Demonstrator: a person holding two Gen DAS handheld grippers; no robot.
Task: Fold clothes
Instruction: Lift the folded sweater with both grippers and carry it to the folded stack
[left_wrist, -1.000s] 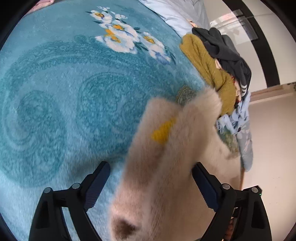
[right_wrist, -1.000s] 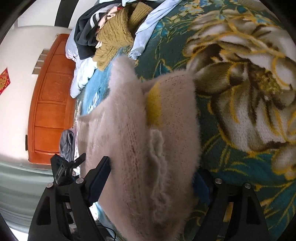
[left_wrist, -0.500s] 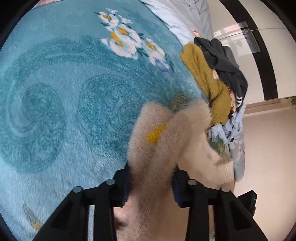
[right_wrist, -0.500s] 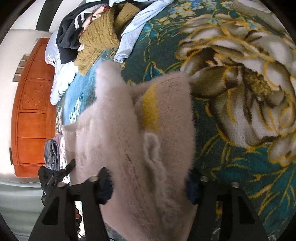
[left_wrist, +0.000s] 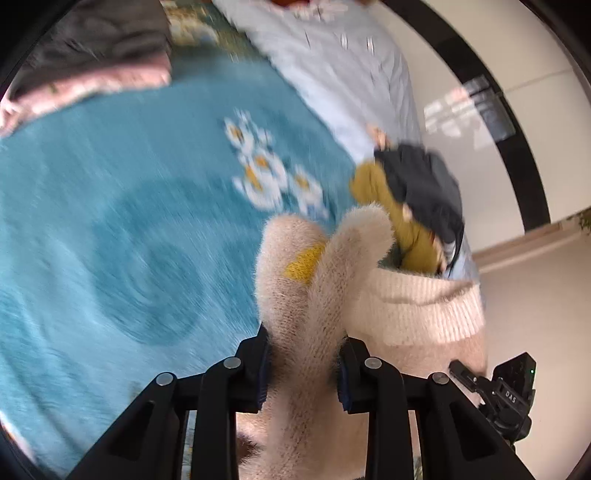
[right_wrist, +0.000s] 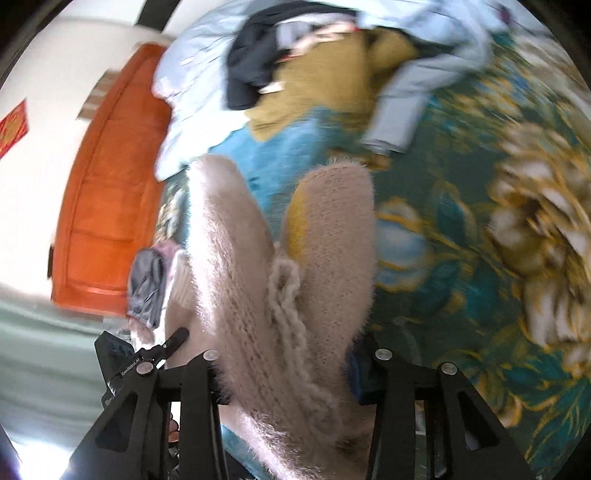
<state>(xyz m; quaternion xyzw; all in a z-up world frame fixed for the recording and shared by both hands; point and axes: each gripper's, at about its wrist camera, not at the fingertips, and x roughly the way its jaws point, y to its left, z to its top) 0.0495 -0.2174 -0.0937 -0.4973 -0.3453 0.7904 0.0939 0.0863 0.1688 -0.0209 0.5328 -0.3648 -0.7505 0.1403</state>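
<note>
Both our grippers, left (left_wrist: 303, 363) and right (right_wrist: 286, 369), pinch one fuzzy cream sweater (left_wrist: 314, 291), bunched between each pair of fingers above the teal blanket (left_wrist: 110, 229). One pile of clothes (right_wrist: 314, 70) lies beyond. We aim both grippers forward over the bed.

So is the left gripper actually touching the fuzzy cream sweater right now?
Touching. The left wrist view shows the left gripper with both fingers pressed into the fuzzy cream sweater, fabric bunched between them.

blanket (left_wrist: 110, 221): teal, floral | door (right_wrist: 107, 177): orange wood | wall (right_wrist: 44, 66): white, red paper (right_wrist: 13, 127)
</note>
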